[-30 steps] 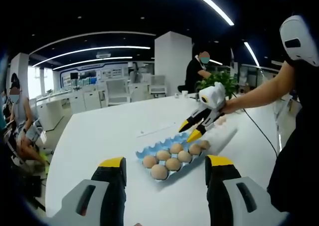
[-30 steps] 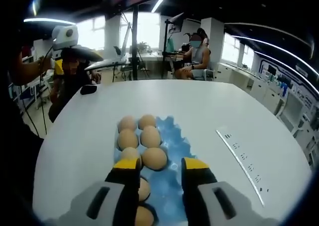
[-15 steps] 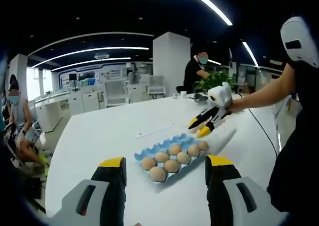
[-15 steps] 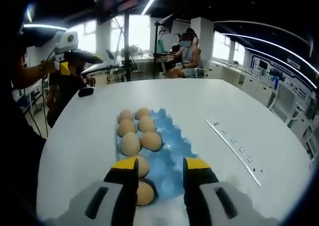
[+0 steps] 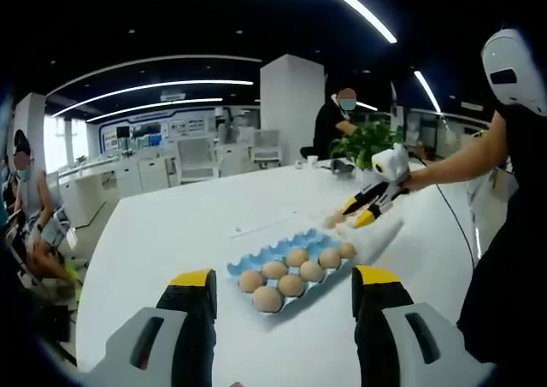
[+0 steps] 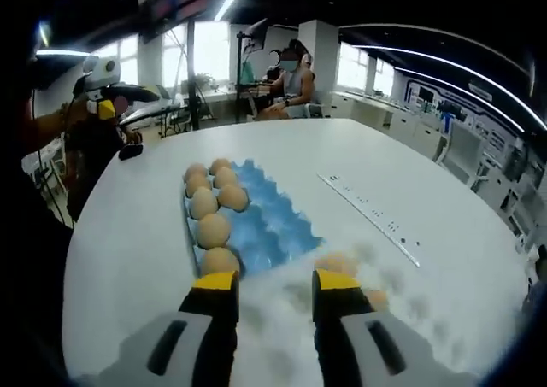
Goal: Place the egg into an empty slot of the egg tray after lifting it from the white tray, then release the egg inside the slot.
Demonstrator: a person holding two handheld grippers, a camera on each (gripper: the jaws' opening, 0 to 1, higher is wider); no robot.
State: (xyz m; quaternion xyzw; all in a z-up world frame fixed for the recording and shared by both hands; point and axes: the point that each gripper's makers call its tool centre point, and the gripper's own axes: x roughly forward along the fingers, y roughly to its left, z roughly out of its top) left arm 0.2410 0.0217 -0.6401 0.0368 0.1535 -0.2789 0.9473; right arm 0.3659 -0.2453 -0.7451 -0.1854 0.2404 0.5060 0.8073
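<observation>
In the left gripper view the blue egg tray (image 5: 291, 263) lies on the white table with several brown eggs (image 5: 267, 298) in it. My left gripper (image 5: 284, 278) hangs open in front of it, holding nothing. Beyond the tray, my right gripper (image 5: 359, 214) hovers over the white tray (image 5: 386, 233), beside a loose egg (image 5: 332, 221). In the right gripper view, my right gripper (image 6: 273, 280) is open and holds nothing. It sits at the near end of the blue egg tray (image 6: 265, 225), whose left rows hold eggs (image 6: 213, 230). An egg (image 6: 338, 263) lies in the blurred white tray (image 6: 410, 310) by the right jaw.
A long grey strip (image 6: 367, 216) lies on the table to the right of the blue tray. The left gripper (image 6: 109, 107) and the person's arm show at the far left. Seated people, desks and a potted plant (image 5: 376, 139) stand beyond the table.
My right gripper has drawn back from above the blue tray's eggs to its near end, over the white tray. My left gripper has barely moved.
</observation>
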